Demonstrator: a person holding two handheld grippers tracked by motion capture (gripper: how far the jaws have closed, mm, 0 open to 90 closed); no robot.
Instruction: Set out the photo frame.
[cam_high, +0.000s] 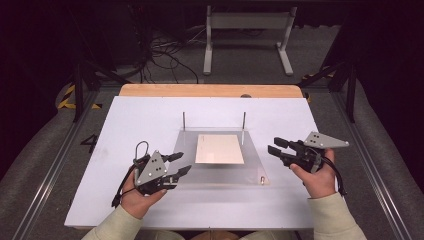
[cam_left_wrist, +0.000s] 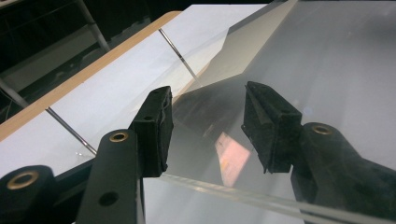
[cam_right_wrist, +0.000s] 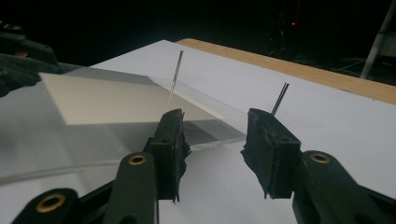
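Note:
A clear acrylic plate (cam_high: 220, 172) lies mid-table with a cream card (cam_high: 219, 148) resting on it. Two thin upright metal rods (cam_high: 184, 121) (cam_high: 244, 121) stand at its far edge. My left gripper (cam_high: 184, 163) is open at the plate's left edge. In the left gripper view its jaws (cam_left_wrist: 208, 126) straddle the plate's rim (cam_left_wrist: 243, 193) with nothing pressed between them. My right gripper (cam_high: 273, 145) hovers open just right of the plate. In the right gripper view it (cam_right_wrist: 212, 144) points at the plate's corner (cam_right_wrist: 219, 137), with the card (cam_right_wrist: 116, 98) and a rod (cam_right_wrist: 175, 74) beyond.
A white board (cam_high: 130, 120) covers the table, with a wooden strip (cam_high: 210, 90) along the far edge. A small metal stud (cam_high: 260, 179) sits at the plate's front right corner. Beyond the table stand a grey frame (cam_high: 247, 30) and loose cables (cam_high: 165, 50).

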